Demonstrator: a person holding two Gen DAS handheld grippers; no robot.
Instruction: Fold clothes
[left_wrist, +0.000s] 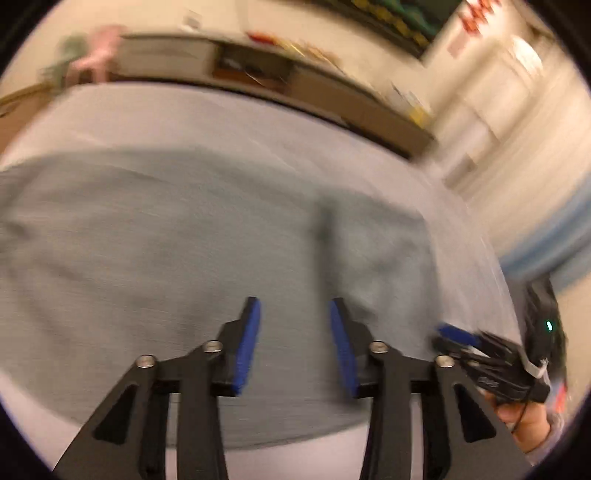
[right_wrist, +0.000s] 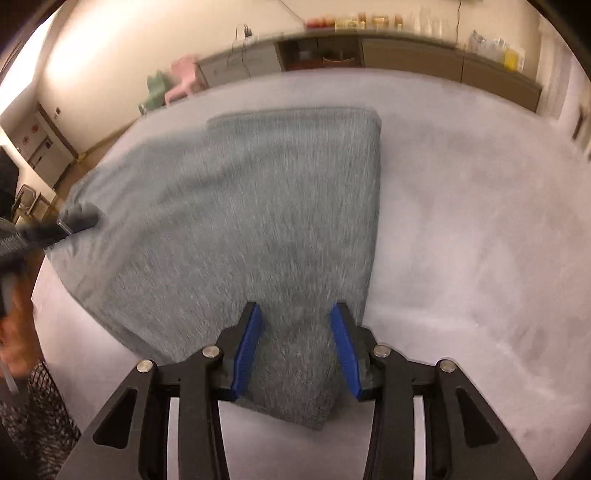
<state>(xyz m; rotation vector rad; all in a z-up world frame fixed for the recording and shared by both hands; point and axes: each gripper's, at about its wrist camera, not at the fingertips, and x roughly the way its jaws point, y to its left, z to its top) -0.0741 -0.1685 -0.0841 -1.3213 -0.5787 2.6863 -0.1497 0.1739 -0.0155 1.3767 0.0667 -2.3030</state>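
No writing can be read anywhere; red marks on the far wall in the left wrist view are too blurred to make out.

Nearest in the left wrist view, the left gripper (left_wrist: 295, 343) hangs over the grey garment (left_wrist: 177, 258) with its blue pads parted and nothing between them, tilted downward. The garment lies spread flat on the pale table (left_wrist: 229, 118). At the lower right edge of that view, a hand (left_wrist: 524, 424) holds the right gripper (left_wrist: 458, 338) low over the table.

In the right wrist view, the right gripper (right_wrist: 297, 350) points steeply down, and a bunched corner of the garment (right_wrist: 258, 206) sits between its blue pads, which press on it from both sides. From there the cloth stretches away, folded to a straight right edge, with the left gripper (right_wrist: 68, 223) at its far left corner.

Beyond the table stand a low brown cabinet (right_wrist: 406, 55) with blurred items on top, and a pink chair (right_wrist: 183, 79) beside a green one (right_wrist: 157, 88).
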